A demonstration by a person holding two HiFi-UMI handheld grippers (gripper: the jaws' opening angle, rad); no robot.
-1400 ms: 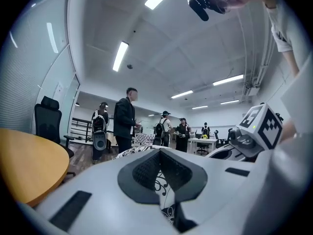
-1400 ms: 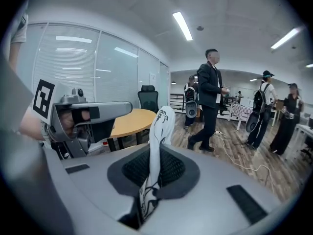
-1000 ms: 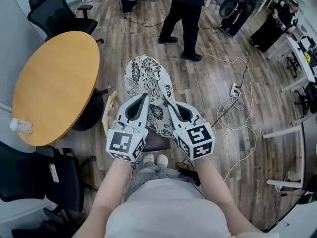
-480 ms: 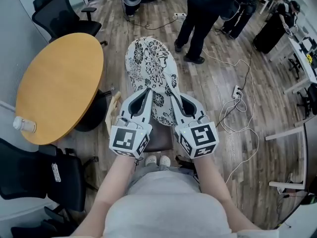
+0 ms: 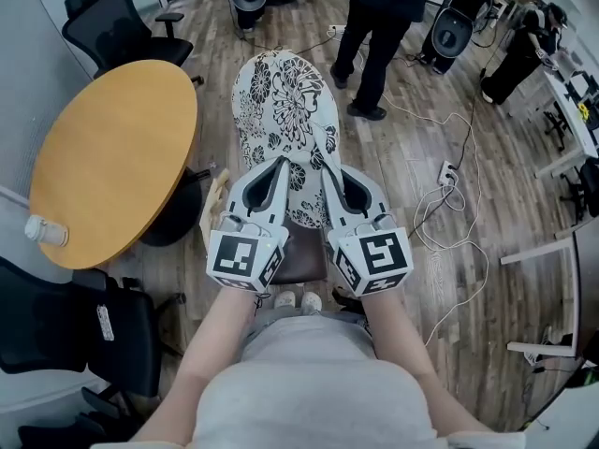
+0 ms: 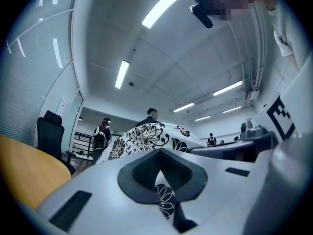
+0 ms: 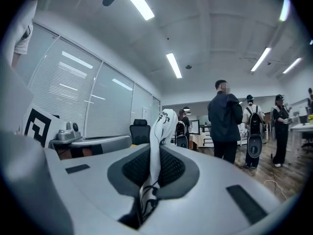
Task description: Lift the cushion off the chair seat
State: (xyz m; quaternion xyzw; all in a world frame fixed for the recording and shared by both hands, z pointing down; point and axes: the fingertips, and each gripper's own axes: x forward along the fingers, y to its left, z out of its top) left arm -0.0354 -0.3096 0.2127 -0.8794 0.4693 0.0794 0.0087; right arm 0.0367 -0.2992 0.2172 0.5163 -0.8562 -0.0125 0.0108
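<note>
The cushion [image 5: 285, 110], white with black flower print, hangs in the air above the brown chair seat [image 5: 301, 262], stretching away from me. My left gripper [image 5: 281, 165] is shut on its near left edge, and my right gripper [image 5: 329, 168] is shut on its near right edge. In the left gripper view the cushion [image 6: 146, 137] arches over the left gripper [image 6: 164, 192], with printed cloth pinched between the pads. A thin fold of the cushion [image 7: 159, 131] stands up out of the right gripper [image 7: 152, 180] in the right gripper view.
A round wooden table [image 5: 108, 162] with a plastic bottle [image 5: 45, 232] stands at the left. Black office chairs [image 5: 112, 26] sit behind and beside it. A person in dark clothes [image 5: 384, 26] stands ahead. Cables and a power strip [image 5: 445, 171] lie on the wooden floor at right.
Both grippers have risen with the cushion, which has lifted off the seat and now reaches farther up the picture. The person ahead has shifted a little.
</note>
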